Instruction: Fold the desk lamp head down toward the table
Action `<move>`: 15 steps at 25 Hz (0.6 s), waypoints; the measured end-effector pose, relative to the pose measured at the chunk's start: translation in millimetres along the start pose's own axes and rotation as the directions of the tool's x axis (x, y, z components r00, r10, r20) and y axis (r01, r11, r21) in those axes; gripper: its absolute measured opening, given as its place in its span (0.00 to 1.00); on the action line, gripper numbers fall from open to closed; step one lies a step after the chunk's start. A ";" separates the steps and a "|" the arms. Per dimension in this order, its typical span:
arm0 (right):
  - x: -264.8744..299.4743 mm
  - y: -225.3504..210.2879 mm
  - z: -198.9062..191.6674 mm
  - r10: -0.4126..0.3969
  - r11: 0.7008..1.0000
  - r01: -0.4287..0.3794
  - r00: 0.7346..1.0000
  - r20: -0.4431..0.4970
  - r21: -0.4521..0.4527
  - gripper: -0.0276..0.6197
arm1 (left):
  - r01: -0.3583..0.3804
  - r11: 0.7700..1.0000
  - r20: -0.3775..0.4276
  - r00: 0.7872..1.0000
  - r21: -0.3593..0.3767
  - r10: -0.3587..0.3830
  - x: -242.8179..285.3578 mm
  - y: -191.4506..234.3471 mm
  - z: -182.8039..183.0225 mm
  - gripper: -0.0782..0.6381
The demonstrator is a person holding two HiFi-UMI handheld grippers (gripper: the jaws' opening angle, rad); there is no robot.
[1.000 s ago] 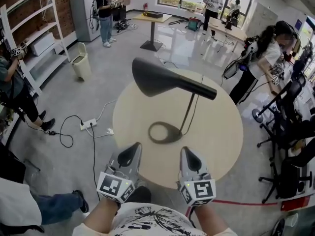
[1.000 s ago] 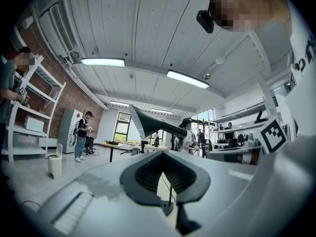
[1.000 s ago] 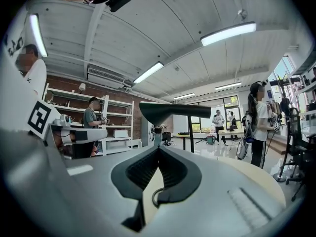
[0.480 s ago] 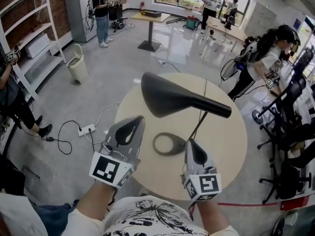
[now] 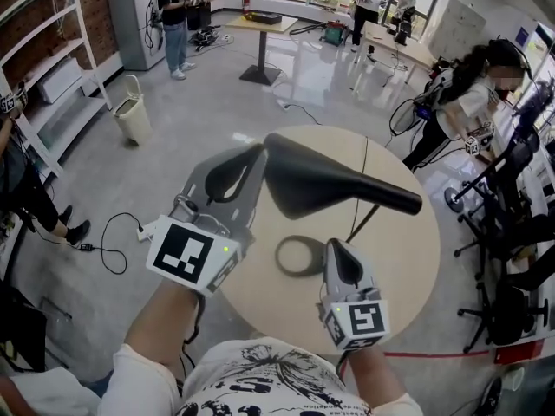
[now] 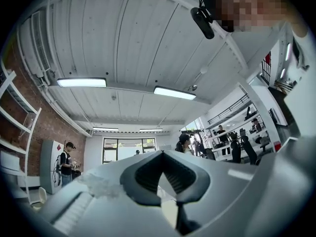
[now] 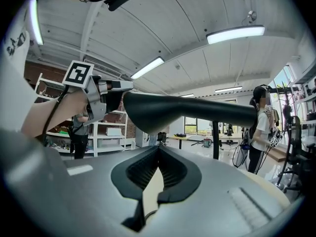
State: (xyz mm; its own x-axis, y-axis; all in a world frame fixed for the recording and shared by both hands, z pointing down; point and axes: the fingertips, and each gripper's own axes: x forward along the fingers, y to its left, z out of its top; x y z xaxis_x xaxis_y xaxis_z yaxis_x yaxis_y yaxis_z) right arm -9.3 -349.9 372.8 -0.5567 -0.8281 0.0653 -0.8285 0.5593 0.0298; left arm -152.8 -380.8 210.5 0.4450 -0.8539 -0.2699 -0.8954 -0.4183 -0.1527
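Note:
A black desk lamp stands on the round beige table (image 5: pixel 403 263). Its long head (image 5: pixel 334 187) lies nearly level above its ring base (image 5: pixel 299 256), on a thin stem (image 5: pixel 362 219). My left gripper (image 5: pixel 257 152) is raised, shut, its tips right at the wide end of the head; I cannot tell if they touch. In the right gripper view the lamp head (image 7: pixel 192 113) spans the frame, with the left gripper (image 7: pixel 101 100) at its wide end. My right gripper (image 5: pixel 335 251) is shut and low beside the base. The left gripper view shows its shut tips (image 6: pixel 160 153) against the ceiling.
A white bin (image 5: pixel 130 111) and a power strip with cable (image 5: pixel 147 228) lie on the floor to the left. Office chairs (image 5: pixel 512 232) and a person (image 5: pixel 460 102) are close at the right. Shelving (image 5: pixel 52 68) lines the left wall.
My left gripper rose from the table's near edge up to the wide end of the lamp head. The right gripper stayed low by the base.

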 end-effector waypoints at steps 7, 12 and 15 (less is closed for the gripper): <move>5.0 -2.3 -11.2 -0.018 1.000 0.018 0.999 -0.033 0.019 0.06 | 0.013 0.999 -0.015 1.000 -0.049 -0.014 3.3 2.7 -19.6 0.12; 5.6 -2.4 -19.7 -0.033 0.999 0.034 0.998 -0.049 0.025 0.06 | 0.011 0.995 -0.026 1.000 -0.102 -0.014 -2.6 -0.1 -42.6 0.12; 5.5 -7.2 -24.3 -0.050 0.998 0.051 0.997 -0.054 0.031 0.06 | 0.005 0.990 -0.039 0.999 -0.142 -0.011 -6.6 -1.0 -59.0 0.12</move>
State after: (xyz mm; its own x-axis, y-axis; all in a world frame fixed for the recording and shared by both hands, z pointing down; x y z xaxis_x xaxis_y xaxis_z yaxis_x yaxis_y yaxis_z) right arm -4.9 -357.5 397.2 -0.5109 -0.8516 0.1172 -0.8574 0.5147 0.0025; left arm -155.8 -392.9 268.5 0.4535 -0.8609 -0.2307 -0.8865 -0.4624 -0.0171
